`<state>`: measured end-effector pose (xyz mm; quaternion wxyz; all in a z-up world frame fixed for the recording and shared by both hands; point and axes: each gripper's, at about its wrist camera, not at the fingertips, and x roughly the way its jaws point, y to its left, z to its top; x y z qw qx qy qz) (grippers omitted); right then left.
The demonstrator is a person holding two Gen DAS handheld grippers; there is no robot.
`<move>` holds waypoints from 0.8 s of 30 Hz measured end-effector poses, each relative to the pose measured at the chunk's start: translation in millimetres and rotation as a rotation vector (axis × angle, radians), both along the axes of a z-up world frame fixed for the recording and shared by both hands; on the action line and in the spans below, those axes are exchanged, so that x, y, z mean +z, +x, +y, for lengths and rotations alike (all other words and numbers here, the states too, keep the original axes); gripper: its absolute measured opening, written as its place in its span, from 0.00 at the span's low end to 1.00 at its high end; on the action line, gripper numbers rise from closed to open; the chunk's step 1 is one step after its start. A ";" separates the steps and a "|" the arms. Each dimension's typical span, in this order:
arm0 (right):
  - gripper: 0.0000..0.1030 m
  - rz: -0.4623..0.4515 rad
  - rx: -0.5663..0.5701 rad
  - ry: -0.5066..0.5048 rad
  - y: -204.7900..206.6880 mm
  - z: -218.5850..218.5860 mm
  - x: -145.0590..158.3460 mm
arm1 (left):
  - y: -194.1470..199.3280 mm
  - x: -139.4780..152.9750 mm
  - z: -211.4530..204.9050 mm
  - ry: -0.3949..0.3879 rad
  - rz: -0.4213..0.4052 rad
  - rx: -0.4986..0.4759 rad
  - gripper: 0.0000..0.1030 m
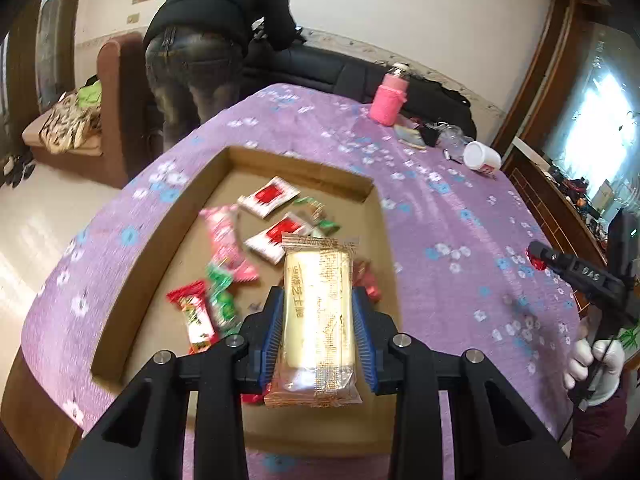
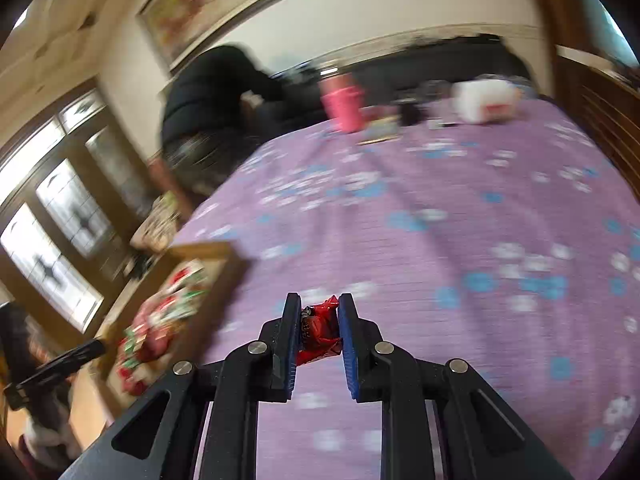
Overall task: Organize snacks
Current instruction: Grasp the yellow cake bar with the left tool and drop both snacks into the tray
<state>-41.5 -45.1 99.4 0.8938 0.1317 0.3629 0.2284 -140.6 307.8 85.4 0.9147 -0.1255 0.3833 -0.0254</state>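
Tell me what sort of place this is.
Most likely a home living room: a dark sofa and a brown armchair stand behind a table under a purple flowered cloth, and a framed picture hangs on the wall.

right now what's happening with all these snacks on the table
A person is sorting snacks with a handheld claw in each hand. The left claw is shut on a long yellow wafer pack, held above the cardboard box where other wrapped snacks lie. The right claw grips a small red candy packet over the purple flowered tablecloth, beside the box.
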 end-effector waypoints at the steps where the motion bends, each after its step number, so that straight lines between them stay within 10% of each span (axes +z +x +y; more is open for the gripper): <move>1: 0.20 0.003 0.032 0.000 -1.5 14.9 0.8 | -1.4 -4.2 4.3 -0.010 0.008 0.006 0.32; 13: 0.20 0.075 0.391 -0.101 -23.1 205.2 -16.4 | 6.7 -37.9 42.3 -0.077 0.102 0.105 0.32; 24: 0.21 0.086 0.343 -0.287 -8.3 243.1 -48.0 | -21.3 -8.5 50.7 -0.129 -0.029 0.105 0.50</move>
